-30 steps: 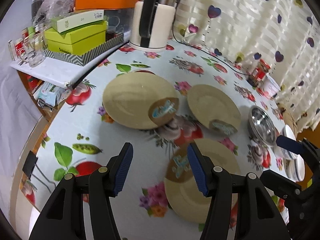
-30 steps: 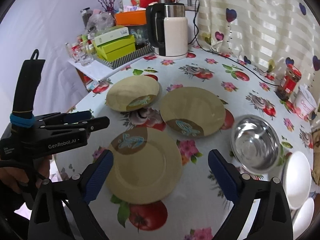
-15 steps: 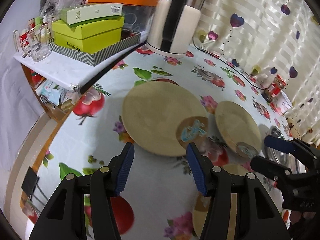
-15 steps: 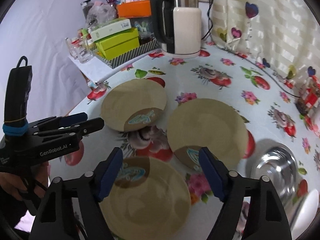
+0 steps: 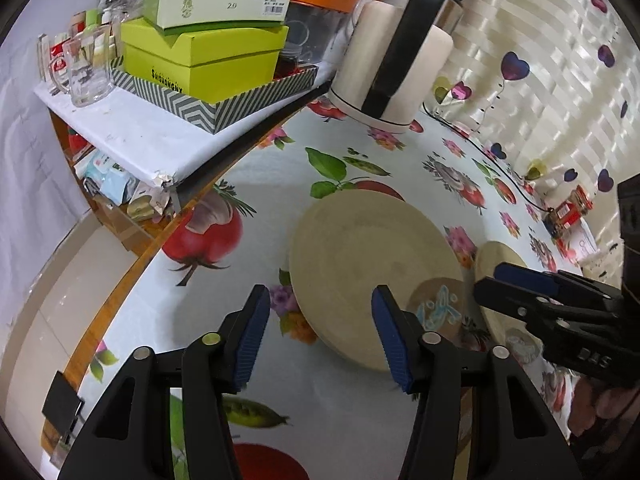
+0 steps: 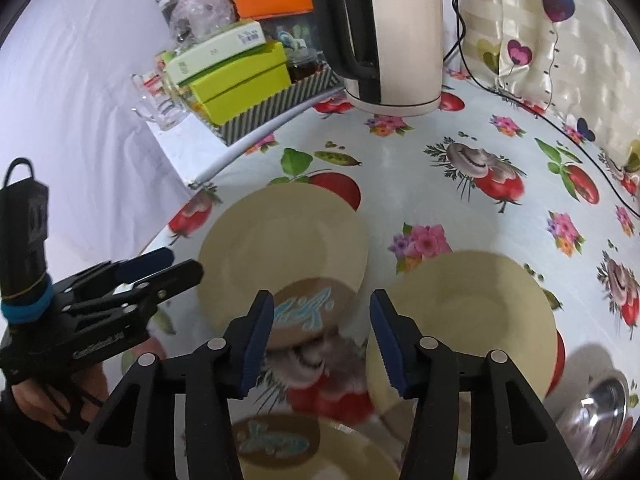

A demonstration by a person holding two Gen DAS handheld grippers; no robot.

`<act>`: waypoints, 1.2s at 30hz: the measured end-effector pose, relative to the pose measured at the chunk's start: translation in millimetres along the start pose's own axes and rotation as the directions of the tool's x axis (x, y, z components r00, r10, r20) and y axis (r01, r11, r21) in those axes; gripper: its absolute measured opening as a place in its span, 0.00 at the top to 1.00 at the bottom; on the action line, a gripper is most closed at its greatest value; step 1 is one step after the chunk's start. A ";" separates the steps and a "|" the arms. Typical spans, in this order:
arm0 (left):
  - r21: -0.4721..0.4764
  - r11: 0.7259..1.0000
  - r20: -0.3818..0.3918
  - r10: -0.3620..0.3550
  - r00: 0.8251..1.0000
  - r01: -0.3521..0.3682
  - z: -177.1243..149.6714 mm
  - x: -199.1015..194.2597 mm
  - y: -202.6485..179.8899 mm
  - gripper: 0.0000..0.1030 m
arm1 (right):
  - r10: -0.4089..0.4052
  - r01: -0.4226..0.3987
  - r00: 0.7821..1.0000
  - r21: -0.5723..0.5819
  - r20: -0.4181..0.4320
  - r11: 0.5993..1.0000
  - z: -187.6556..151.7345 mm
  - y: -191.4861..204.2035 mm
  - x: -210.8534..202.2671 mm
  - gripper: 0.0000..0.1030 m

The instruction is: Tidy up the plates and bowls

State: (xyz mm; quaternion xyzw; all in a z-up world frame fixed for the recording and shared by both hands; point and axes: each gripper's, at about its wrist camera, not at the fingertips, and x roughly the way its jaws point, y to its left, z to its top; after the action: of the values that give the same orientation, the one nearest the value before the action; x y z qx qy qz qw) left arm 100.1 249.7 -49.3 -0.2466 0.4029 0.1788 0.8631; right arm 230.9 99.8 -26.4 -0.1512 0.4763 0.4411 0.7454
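- Three round tan plates: far-left plate (image 6: 280, 240), right plate (image 6: 472, 312), near plate (image 6: 320, 452).
- One shiny steel bowl (image 6: 596, 420).
- Left gripper (image 5: 320, 340) and right gripper (image 6: 320, 336): fingers spread, closing, pinching nothing.

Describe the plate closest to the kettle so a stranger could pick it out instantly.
Start at the white kettle with the black handle at the back of the fruit-print tablecloth. Come forward past the printed tomato to the tan plate lying flat. Of the three tan plates, it is the farthest back and the nearest the table's left edge, with a brown patch bearing a blue design at its near rim.
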 end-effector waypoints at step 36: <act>-0.032 0.999 -0.059 -0.039 0.997 0.037 5.7 19.5 3.9 0.75 | -0.018 0.023 0.996 0.059 -0.086 0.998 23.6 -17.1 49.8 0.73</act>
State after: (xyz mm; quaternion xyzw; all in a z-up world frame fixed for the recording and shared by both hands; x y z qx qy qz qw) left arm 113.5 258.2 -62.5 -0.2727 0.4209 0.1610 0.8500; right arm 266.1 131.0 -59.9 -0.1522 0.5191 0.4121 0.7332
